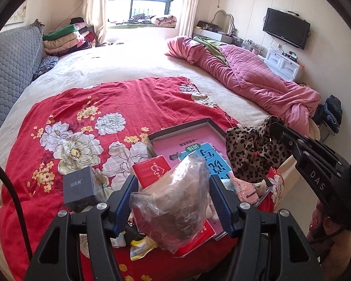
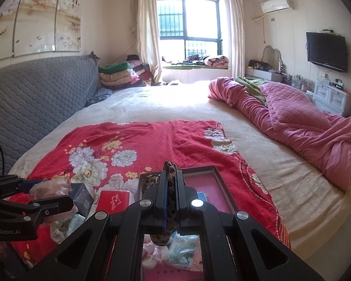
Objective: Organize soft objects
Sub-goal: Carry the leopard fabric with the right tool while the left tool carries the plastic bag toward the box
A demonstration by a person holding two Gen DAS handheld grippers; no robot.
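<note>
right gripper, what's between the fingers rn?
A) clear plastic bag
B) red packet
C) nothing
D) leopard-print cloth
D: the right gripper has its fingers shut on the leopard-print cloth, which sticks out above and below them; the plastic bag sits in the left gripper instead.

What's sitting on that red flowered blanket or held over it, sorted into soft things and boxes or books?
Soft things: 2 — leopard-print cloth in the right gripper, clear-plastic-wrapped bundle in the left gripper.
Boxes: 3 — dark cube box, red box, open shallow box.
Books: 1 — blue book.
Total: 6, not counting the small packets, which are too hidden to count.
</note>
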